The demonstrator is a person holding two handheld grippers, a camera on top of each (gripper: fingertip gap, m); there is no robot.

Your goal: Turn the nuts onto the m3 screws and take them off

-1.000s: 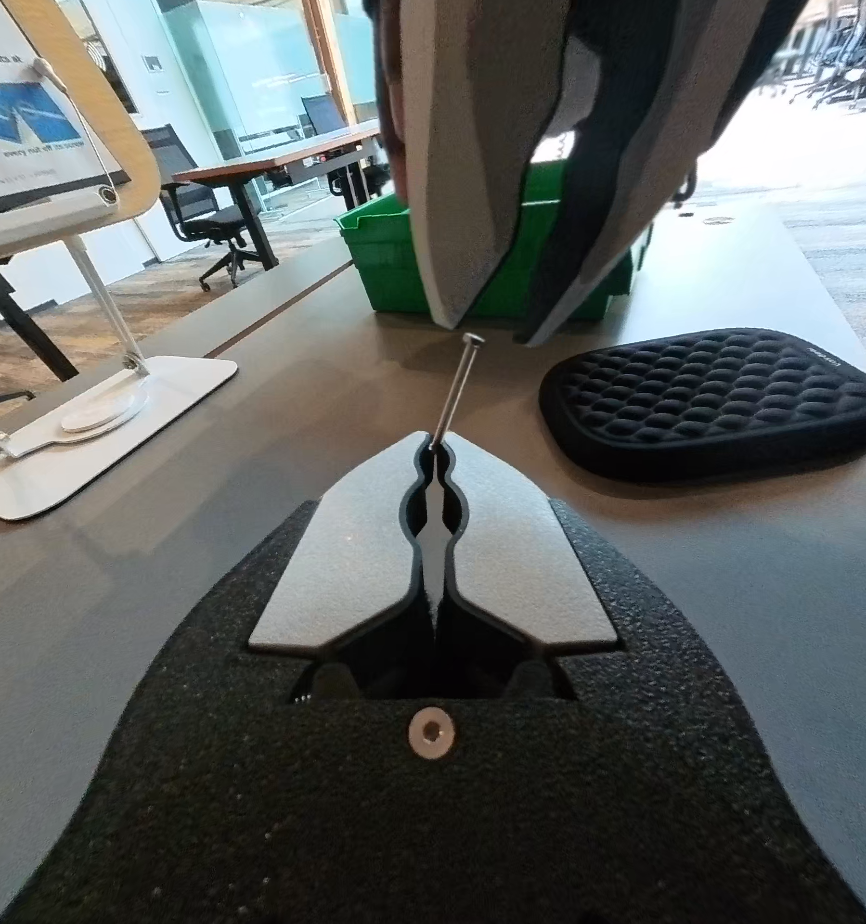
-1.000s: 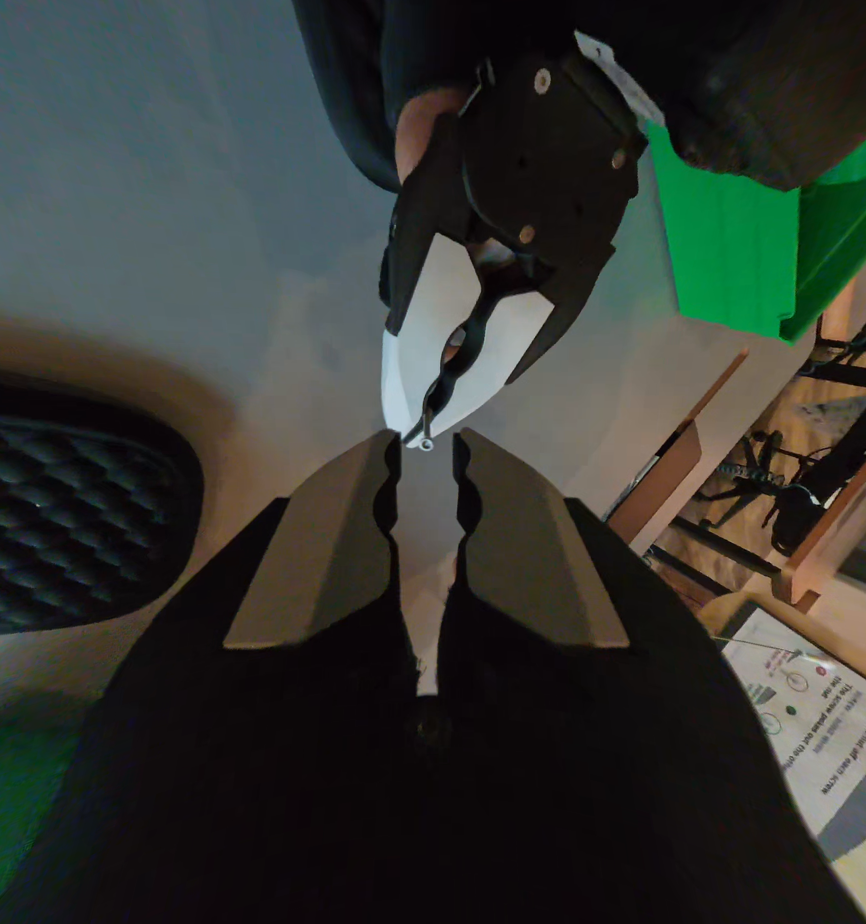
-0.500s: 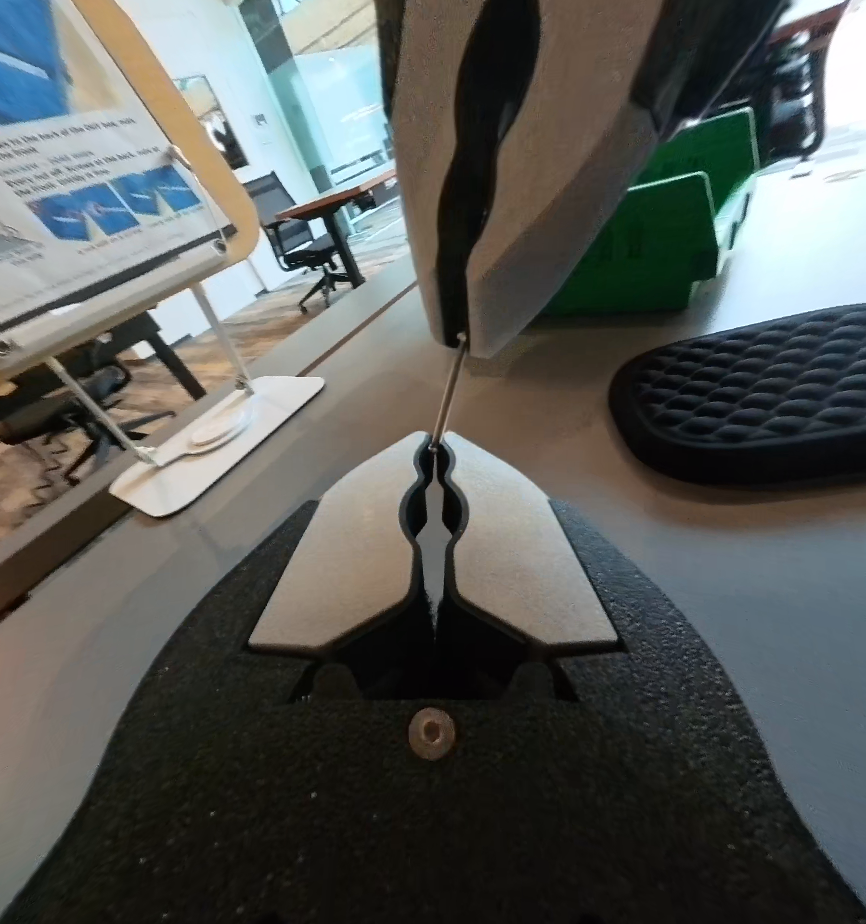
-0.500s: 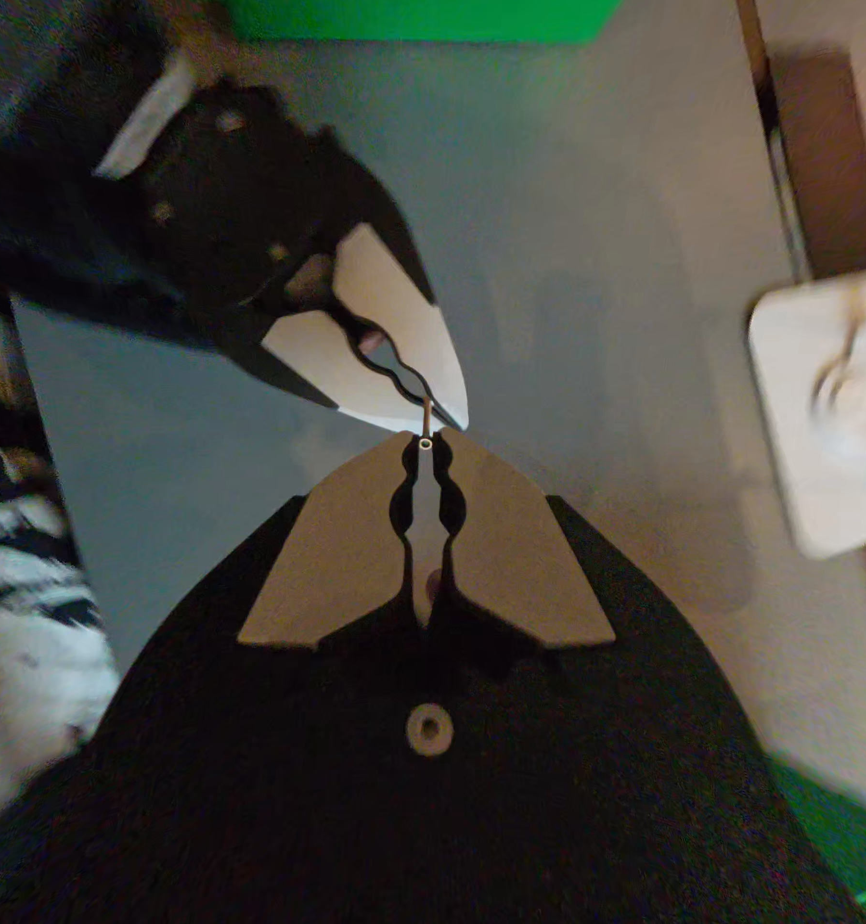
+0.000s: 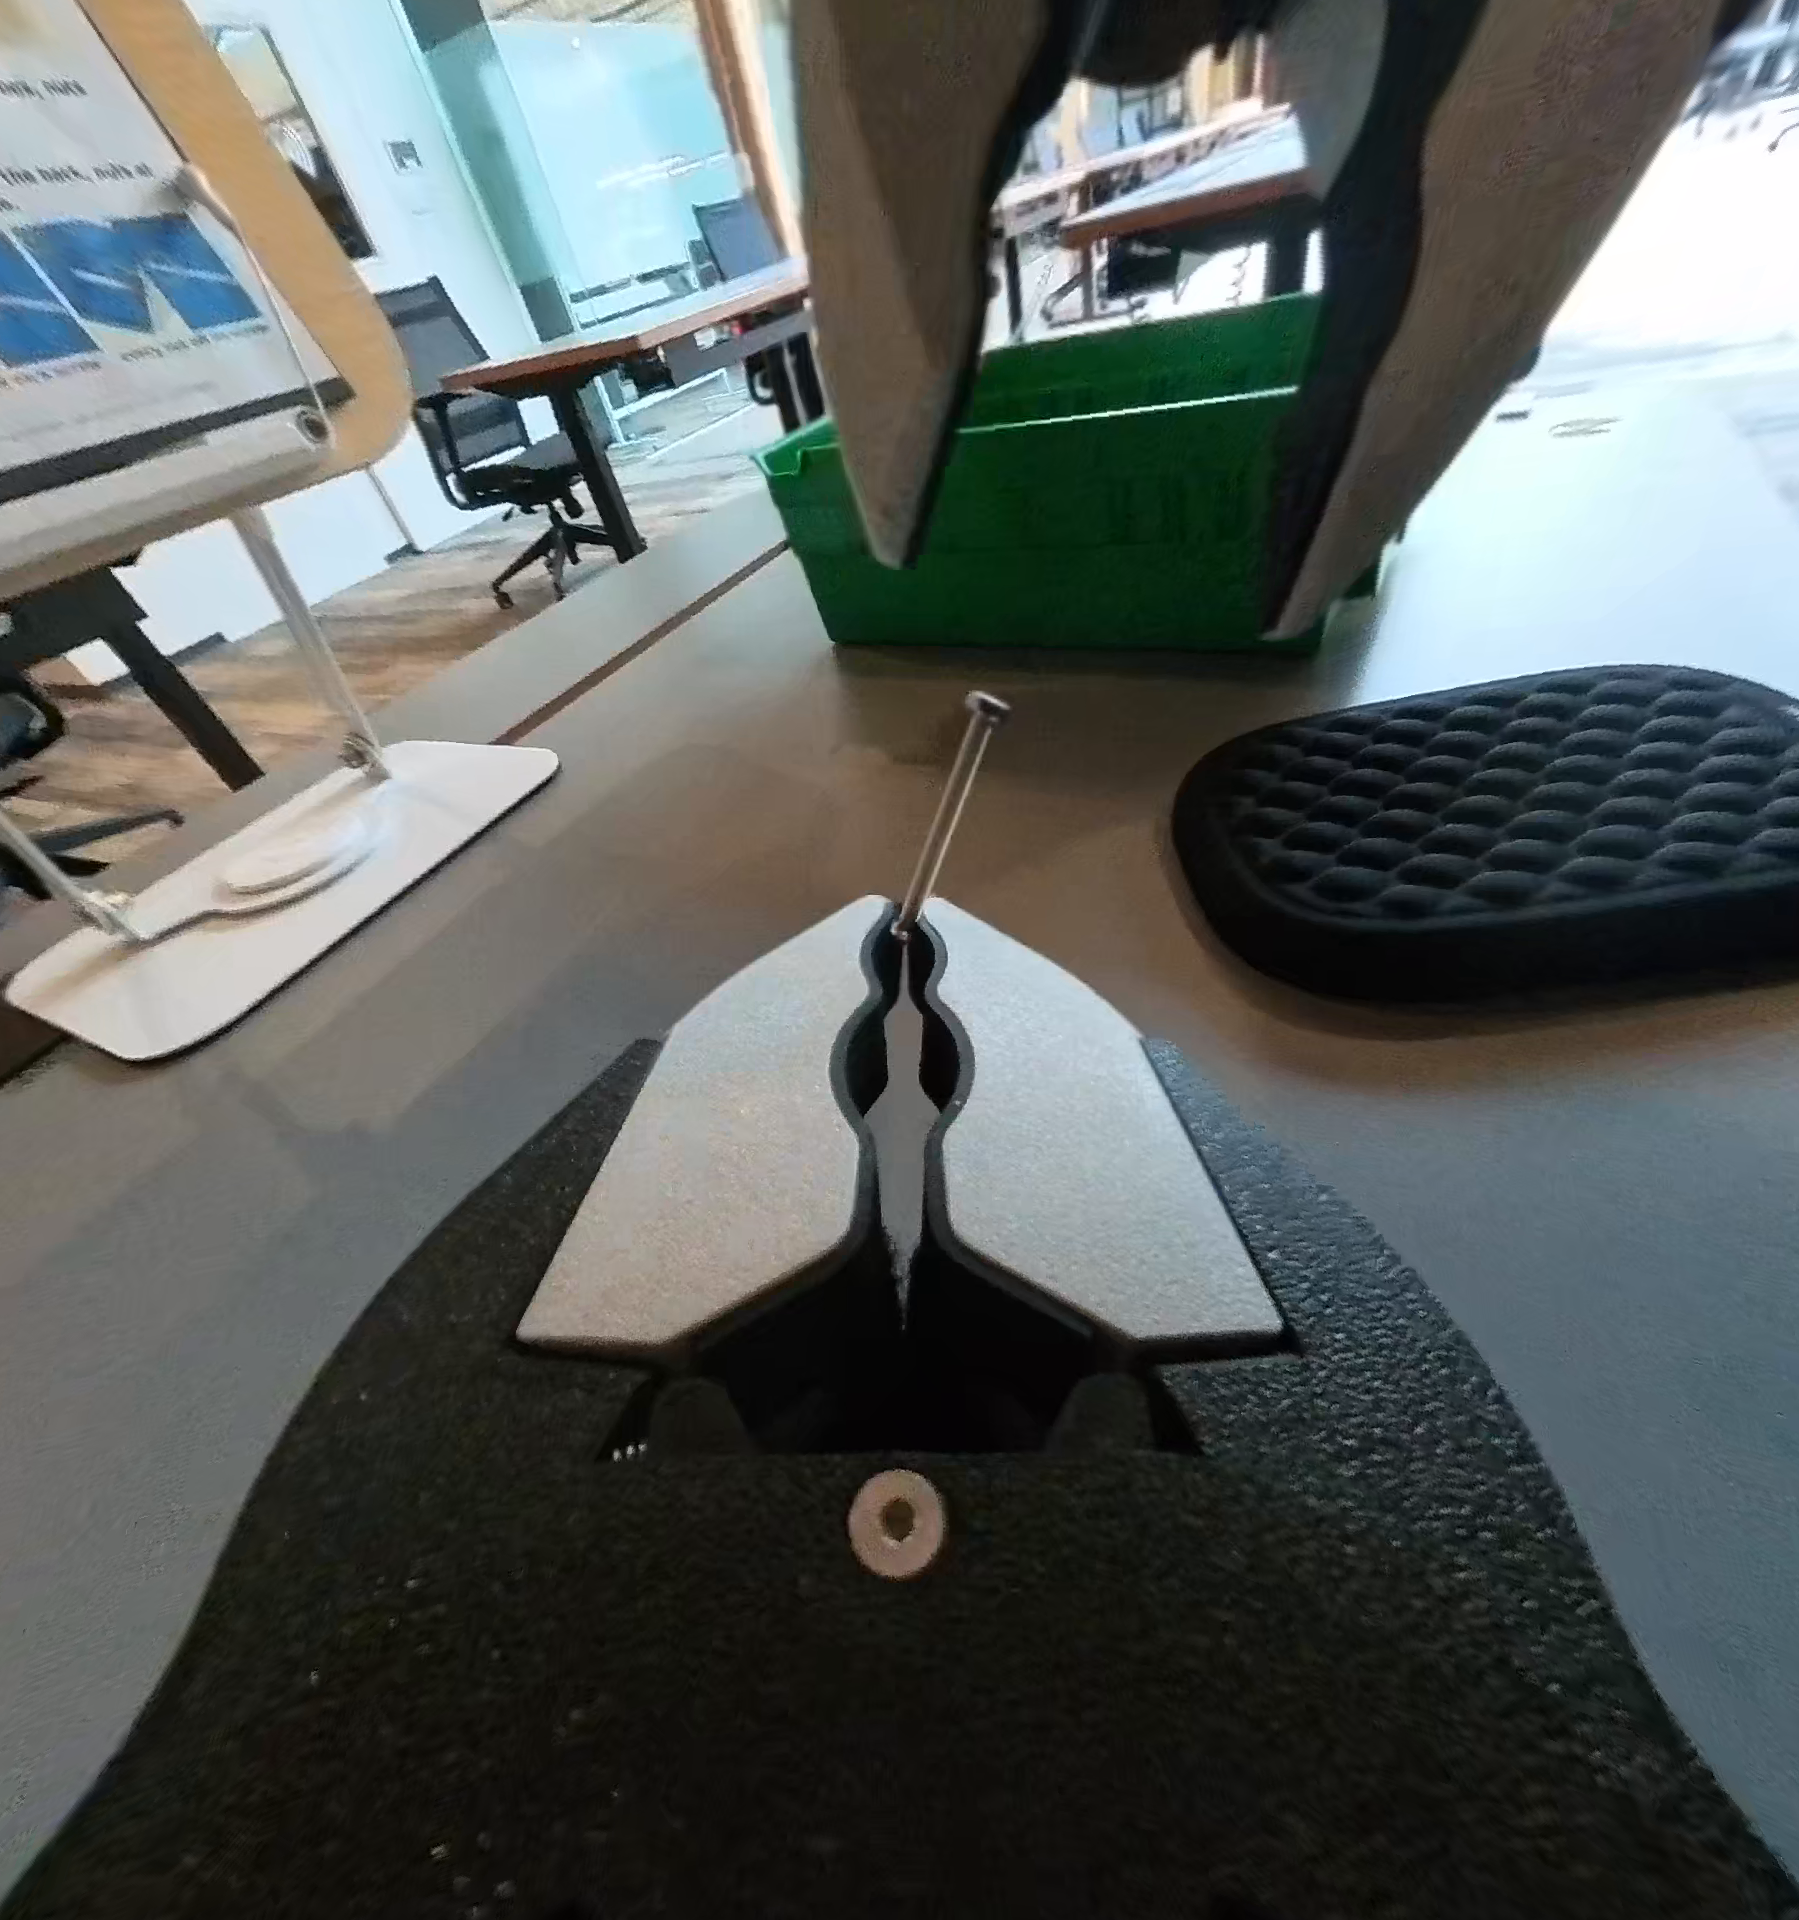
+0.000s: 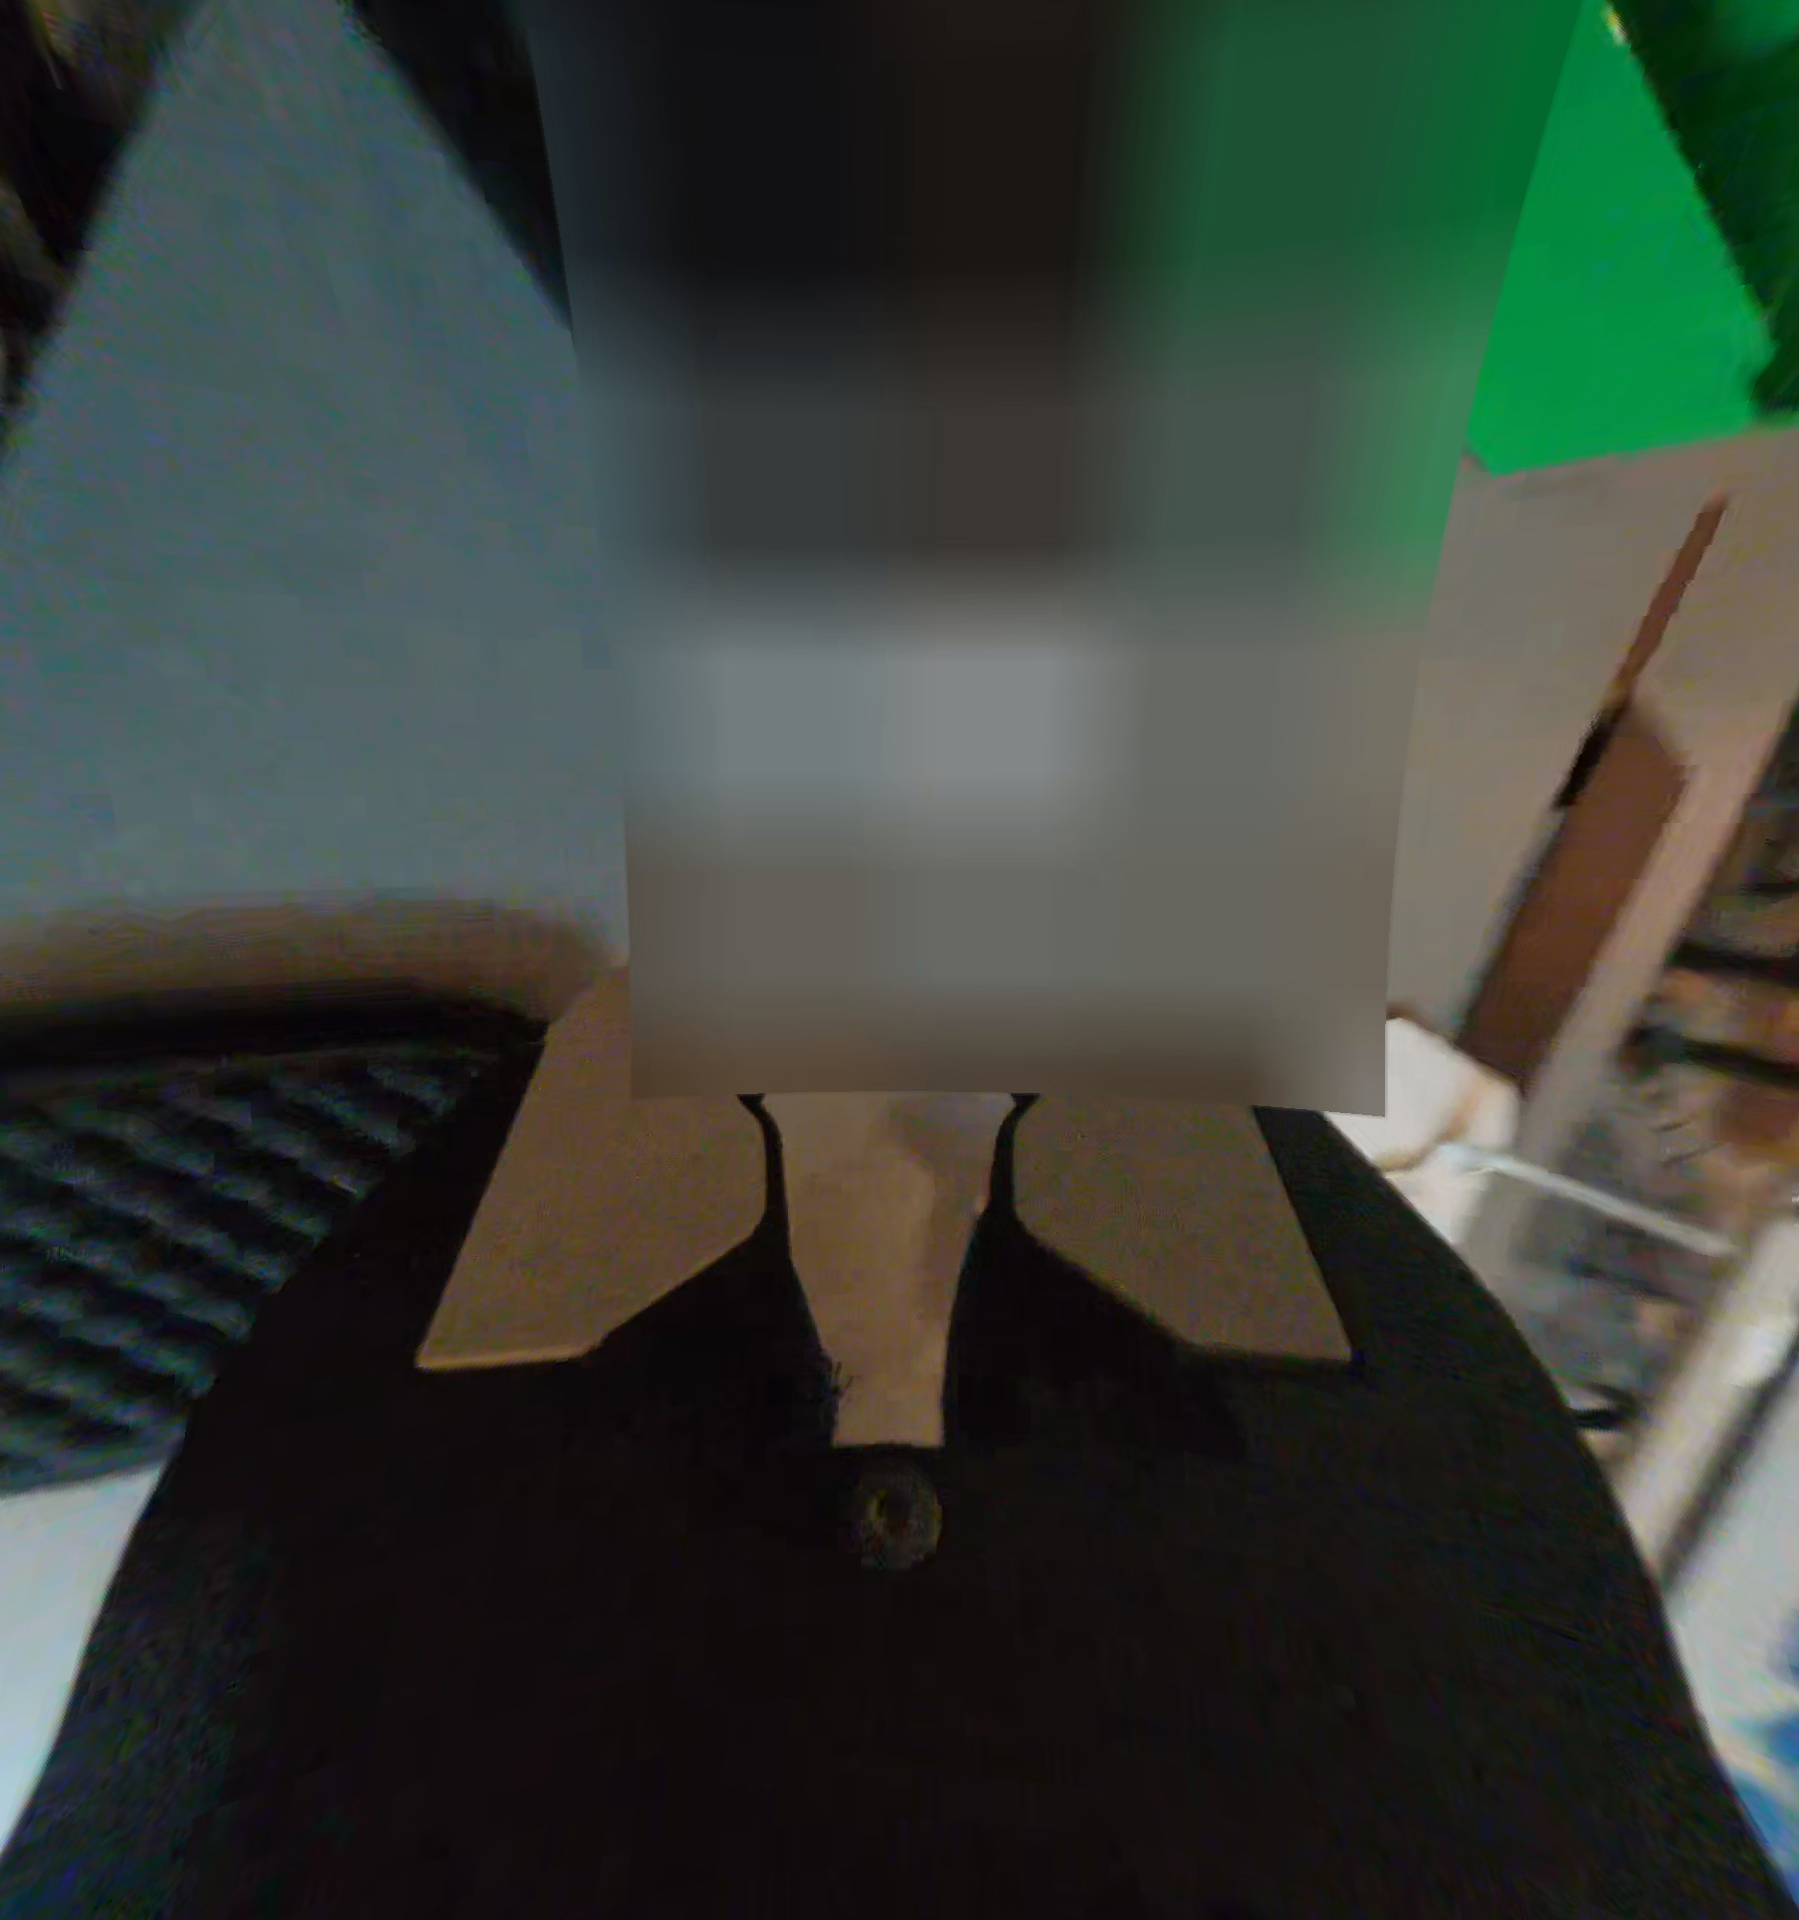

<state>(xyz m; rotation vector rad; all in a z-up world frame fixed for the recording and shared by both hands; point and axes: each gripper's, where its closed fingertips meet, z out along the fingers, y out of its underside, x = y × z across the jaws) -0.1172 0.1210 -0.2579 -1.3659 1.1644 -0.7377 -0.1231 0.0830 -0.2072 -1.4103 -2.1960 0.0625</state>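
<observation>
Steel screw (image 5: 952, 821) sits clamped in your left gripper (image 5: 907, 920); your right gripper (image 5: 1092, 592) hangs above it, fingers wide apart.

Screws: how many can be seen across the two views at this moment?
1. A thin metal screw stands pinched at the tips of the shut left gripper, head up, below the open right gripper. More may lie hidden in the green bin.
</observation>
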